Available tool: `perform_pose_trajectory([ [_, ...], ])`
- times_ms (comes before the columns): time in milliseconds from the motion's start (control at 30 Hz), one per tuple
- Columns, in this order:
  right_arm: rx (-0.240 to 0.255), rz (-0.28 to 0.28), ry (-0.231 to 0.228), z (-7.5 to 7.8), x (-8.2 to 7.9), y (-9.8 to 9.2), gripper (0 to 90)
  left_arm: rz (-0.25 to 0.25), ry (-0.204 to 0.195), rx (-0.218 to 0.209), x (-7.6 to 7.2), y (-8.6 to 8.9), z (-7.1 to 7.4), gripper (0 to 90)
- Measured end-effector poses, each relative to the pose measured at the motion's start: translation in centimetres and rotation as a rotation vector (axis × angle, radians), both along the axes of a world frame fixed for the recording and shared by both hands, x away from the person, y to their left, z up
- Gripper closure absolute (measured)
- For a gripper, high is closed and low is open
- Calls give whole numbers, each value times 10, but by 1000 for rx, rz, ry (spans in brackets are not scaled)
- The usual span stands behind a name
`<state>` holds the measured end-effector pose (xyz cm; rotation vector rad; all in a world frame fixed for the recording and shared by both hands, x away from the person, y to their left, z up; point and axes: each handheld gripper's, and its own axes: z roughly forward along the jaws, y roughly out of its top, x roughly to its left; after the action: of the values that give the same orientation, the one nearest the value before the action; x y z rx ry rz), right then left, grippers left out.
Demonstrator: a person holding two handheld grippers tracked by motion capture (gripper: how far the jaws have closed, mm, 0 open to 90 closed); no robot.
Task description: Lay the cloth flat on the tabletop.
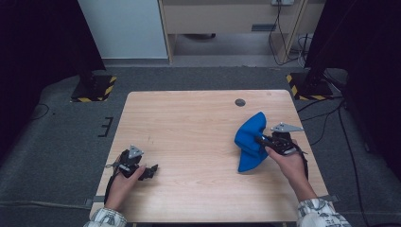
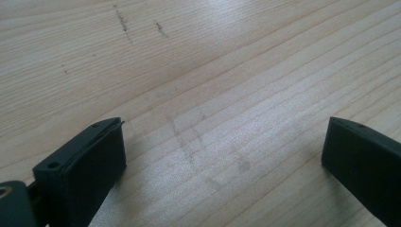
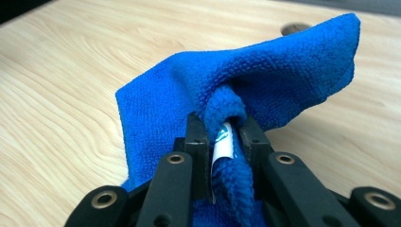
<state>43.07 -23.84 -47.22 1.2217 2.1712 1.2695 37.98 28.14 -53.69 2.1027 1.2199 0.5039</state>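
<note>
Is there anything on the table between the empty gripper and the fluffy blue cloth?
Nothing visible. The left gripper rests open near the front left of the light wooden table, and only bare wood lies between it and the blue microfibre cloth, which the right gripper already pinches on the right side.

A light wooden table [image 1: 198, 142] stands on grey carpet [image 1: 56, 142]. Beyond it are a pale wall panel [image 1: 123, 28] and a wooden cabinet [image 1: 222, 16], with black curtains [image 1: 38, 42] on both sides. Yellow-and-black striped stand bases [image 1: 93, 89] sit near the far table corners.
</note>
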Motion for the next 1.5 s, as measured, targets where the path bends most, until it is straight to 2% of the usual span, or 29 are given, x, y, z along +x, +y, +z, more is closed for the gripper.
perform_pose_trajectory([
  [433, 54, 76, -47, 32, -6, 39, 780, -1, 0, 0, 0, 0, 0, 0],
  [633, 62, 113, -56, 37, -6, 64, 780, -1, 1, -2, 0, 0, 0, 0],
  [833, 61, 158, -56, 37, -9, 86, 779, -2, 1, -2, 0, 0, 0, 0],
  [1200, 64, 190, -43, 36, -11, 109, 776, -3, 2, -4, 1, -1, 0, 0],
  [1367, 50, 209, -27, 30, -12, 120, 773, -3, 2, -4, 1, -1, 0, 0],
  [1500, 21, 226, 2, 19, -14, 133, 770, -4, 3, -5, 1, -1, 0, 0],
])
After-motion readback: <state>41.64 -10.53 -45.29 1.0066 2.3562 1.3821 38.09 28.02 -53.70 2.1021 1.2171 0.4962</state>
